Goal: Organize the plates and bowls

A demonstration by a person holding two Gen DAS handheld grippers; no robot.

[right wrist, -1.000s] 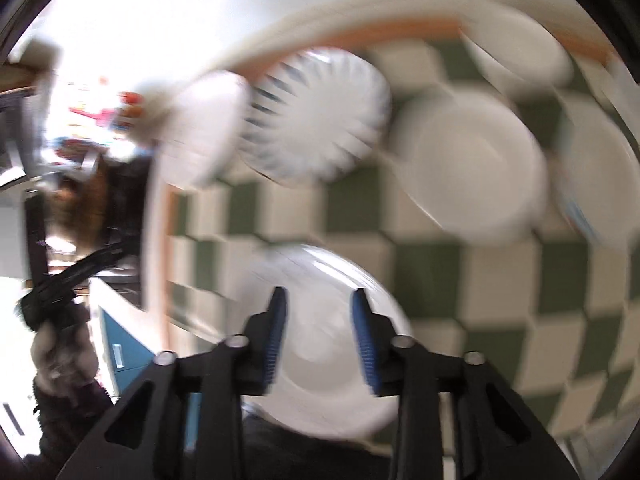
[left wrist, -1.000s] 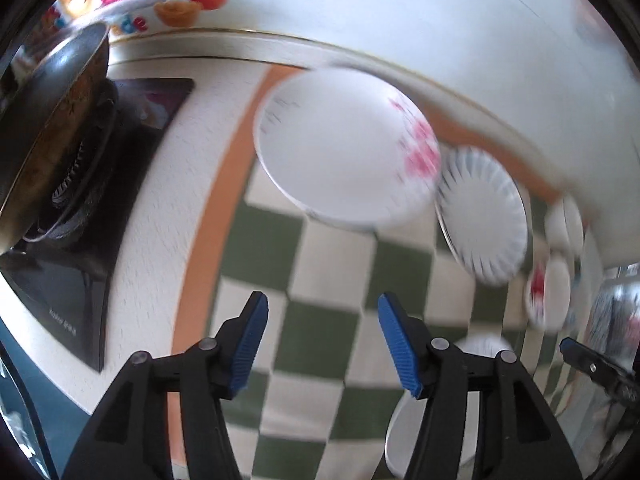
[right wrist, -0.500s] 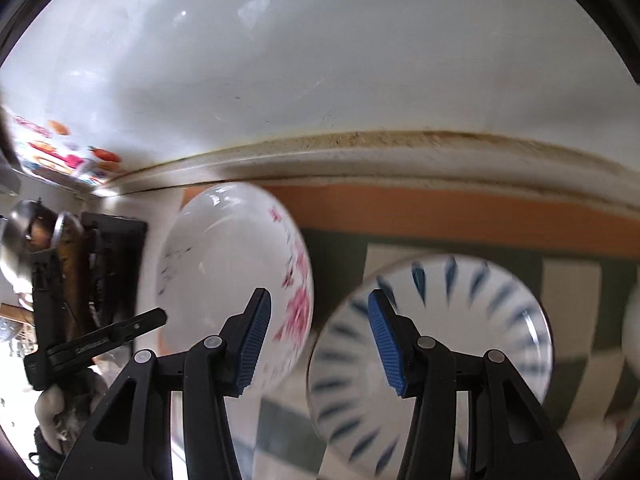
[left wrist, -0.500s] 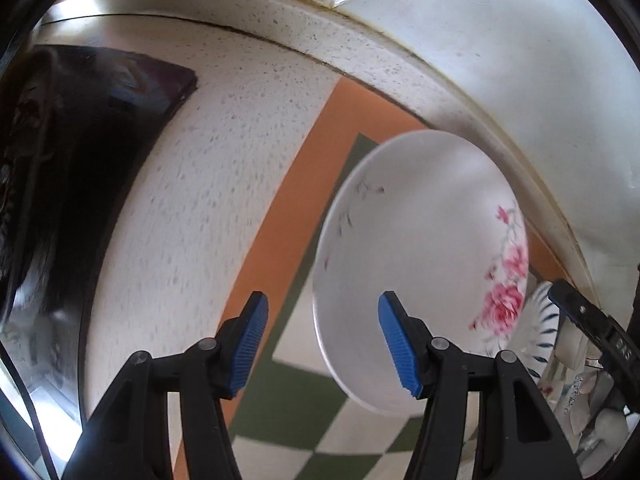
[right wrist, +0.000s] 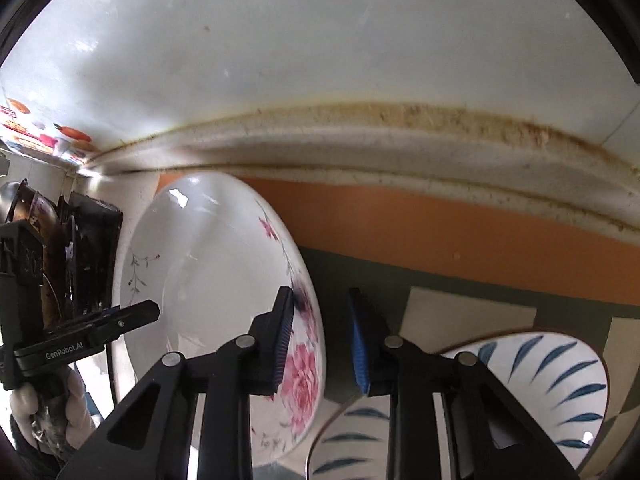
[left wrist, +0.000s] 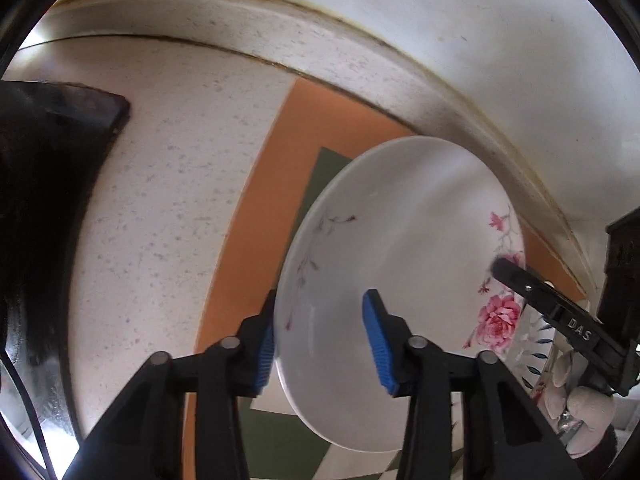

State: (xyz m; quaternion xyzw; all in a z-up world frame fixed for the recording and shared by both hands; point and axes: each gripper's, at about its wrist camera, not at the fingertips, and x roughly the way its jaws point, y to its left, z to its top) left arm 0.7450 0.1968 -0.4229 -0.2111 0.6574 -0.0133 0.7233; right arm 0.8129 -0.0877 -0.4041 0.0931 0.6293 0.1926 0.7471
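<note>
On speckled white table [left wrist: 160, 200], by its back edge, on orange-bordered checked mat [left wrist: 248, 240]: white round ceramic plate with pink rose [left wrist: 400, 240]. Left claw [left wrist: 322, 316] and right claw [right wrist: 320, 308] apart, just been closing, astride opposite rims, not pinching. Squeeze evenly, lift level. Readable on claw bodies: "GenRobot.AI", "DAS".

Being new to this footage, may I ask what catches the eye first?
A round white ceramic plate with pink roses is over the orange-bordered green-checked mat near the wall. The left gripper and right gripper, blue-padded, straddle its opposite rims, jaws having just been closing. A white plate with blue leaf strokes sits beside it.
</note>
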